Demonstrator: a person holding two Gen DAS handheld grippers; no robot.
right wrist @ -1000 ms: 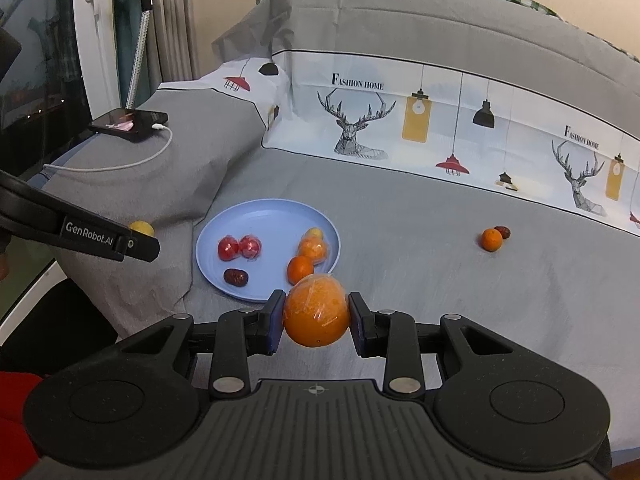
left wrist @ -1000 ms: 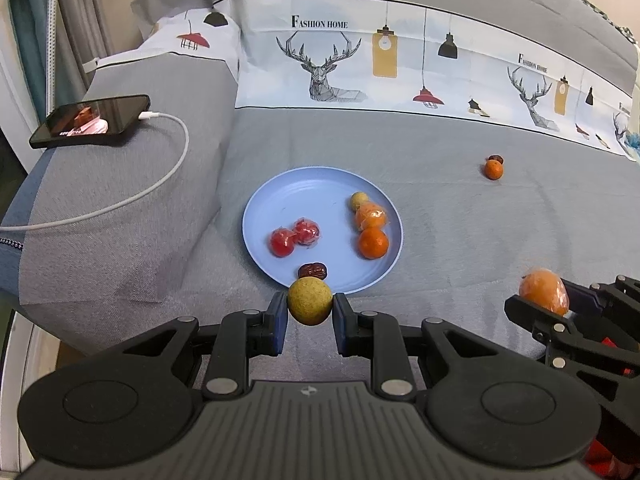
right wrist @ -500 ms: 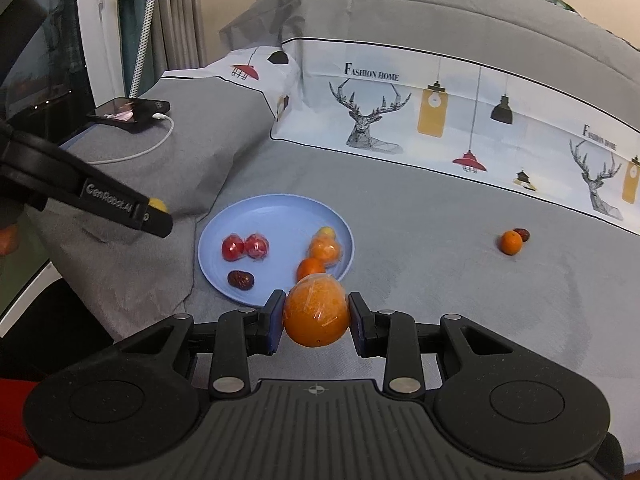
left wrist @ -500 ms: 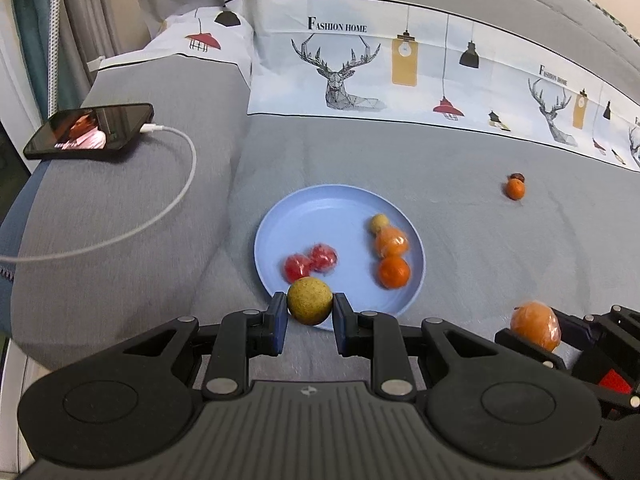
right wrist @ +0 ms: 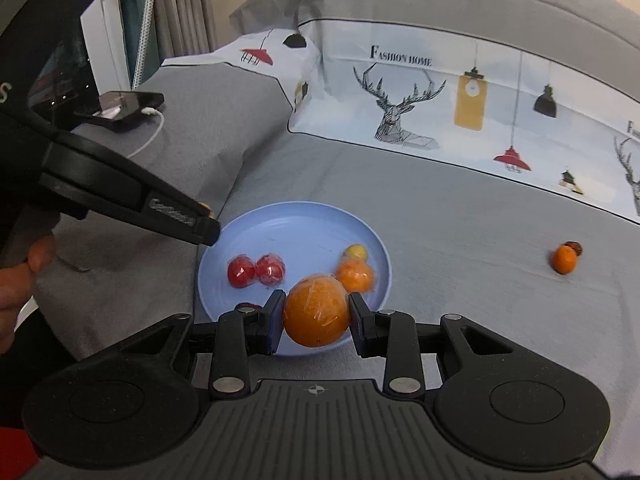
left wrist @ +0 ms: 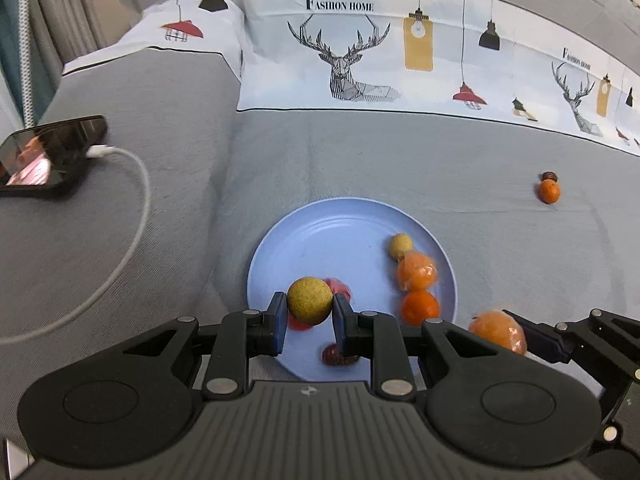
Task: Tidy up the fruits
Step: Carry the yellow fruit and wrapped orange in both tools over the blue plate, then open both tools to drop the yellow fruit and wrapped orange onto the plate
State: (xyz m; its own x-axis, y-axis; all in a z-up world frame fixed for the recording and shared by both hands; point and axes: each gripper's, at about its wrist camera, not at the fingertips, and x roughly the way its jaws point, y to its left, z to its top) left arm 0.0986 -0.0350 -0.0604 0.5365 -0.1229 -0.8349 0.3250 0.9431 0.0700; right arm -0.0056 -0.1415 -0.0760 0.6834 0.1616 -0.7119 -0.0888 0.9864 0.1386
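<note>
Change since a second ago: both grippers have advanced from the near edge to over the blue plate (left wrist: 344, 216).
Left gripper (left wrist: 310, 311): clamped on one yellow-green fruit (left wrist: 310, 300), above the plate's near left.
Right gripper (right wrist: 316, 316): clamped on one wrapped orange (right wrist: 316, 312), above the plate's near rim.
On plate: two red fruits (right wrist: 256, 271), two oranges (left wrist: 418, 288), one small yellow fruit (left wrist: 401, 246), one date (left wrist: 334, 354).
On bedspread (left wrist: 400, 160), well apart: one orange (left wrist: 549, 192), one dark date (left wrist: 550, 176) touching it.
</note>
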